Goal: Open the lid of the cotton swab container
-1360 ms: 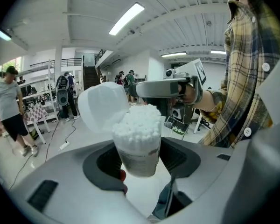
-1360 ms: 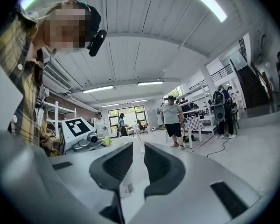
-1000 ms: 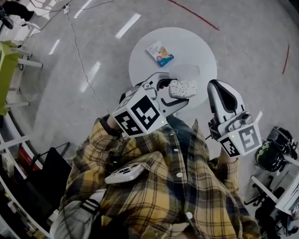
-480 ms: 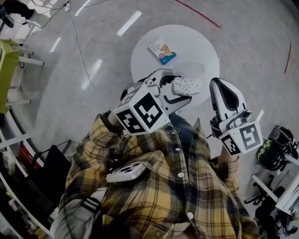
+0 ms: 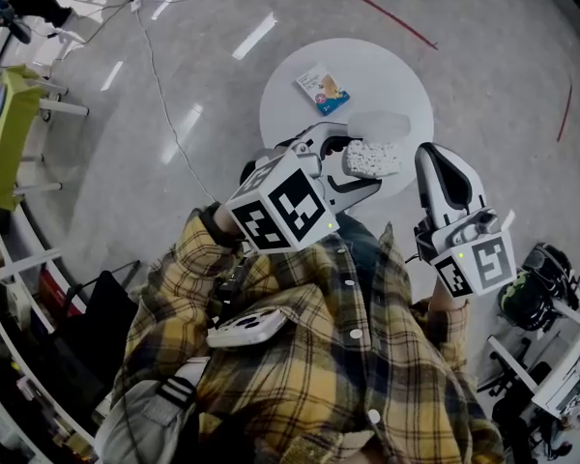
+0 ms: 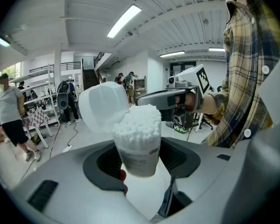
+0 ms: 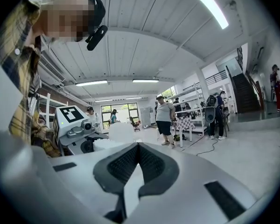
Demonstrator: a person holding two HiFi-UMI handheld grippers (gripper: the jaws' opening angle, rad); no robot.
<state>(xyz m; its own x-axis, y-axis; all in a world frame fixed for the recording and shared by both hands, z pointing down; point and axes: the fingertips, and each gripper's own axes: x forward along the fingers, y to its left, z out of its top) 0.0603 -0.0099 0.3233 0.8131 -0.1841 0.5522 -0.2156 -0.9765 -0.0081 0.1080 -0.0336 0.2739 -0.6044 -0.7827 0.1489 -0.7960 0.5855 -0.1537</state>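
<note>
Two tongs [image 5: 362,165] [image 5: 433,159], one swab container [image 6: 137,143], one round table [image 5: 391,77], one packet [image 5: 322,88].

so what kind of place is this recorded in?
Looks like an open lab or workshop hall, not a home: a strip light overhead, a staircase to an upper level, people standing around on a bare floor.
</note>
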